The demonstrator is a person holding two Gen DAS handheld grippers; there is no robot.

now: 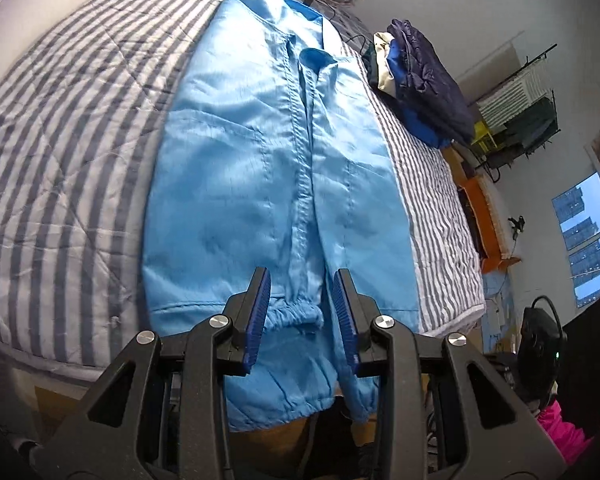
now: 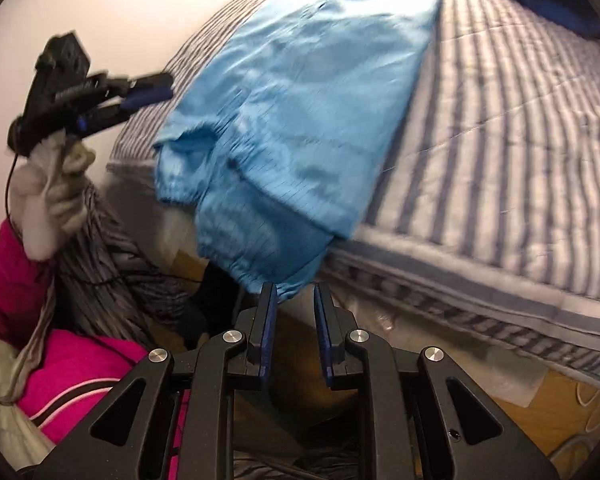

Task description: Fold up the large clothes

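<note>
My left tongs (image 1: 302, 312) hover just above the near end of a light blue jacket (image 1: 268, 168), spread apart with nothing between them. Right below the gap lies a gathered elastic cuff (image 1: 296, 314) at the jacket's hem.

My right tongs (image 2: 294, 320) are lower, off the near edge of the bed (image 2: 500, 160), also parted and empty. Their tips sit just beneath the part of the jacket that hangs over the bed edge; that view is blurred, so I cannot tell whether they touch the cloth.

The jacket lies front up along the striped bed cover, sleeves folded in, collar at the far end, its near end drooping past the bed edge.

Beyond the jacket, beside its collar, a heap of dark blue clothes (image 1: 424, 80) rests on the bed.

My judgement of the risks: the cloth looks slick, so a shallow pinch on the hanging hem could slip. Grabbing only the cuff might drag a sleeve loose and spoil the fold. The overhanging weight could also pull the jacket off the bed.
</note>
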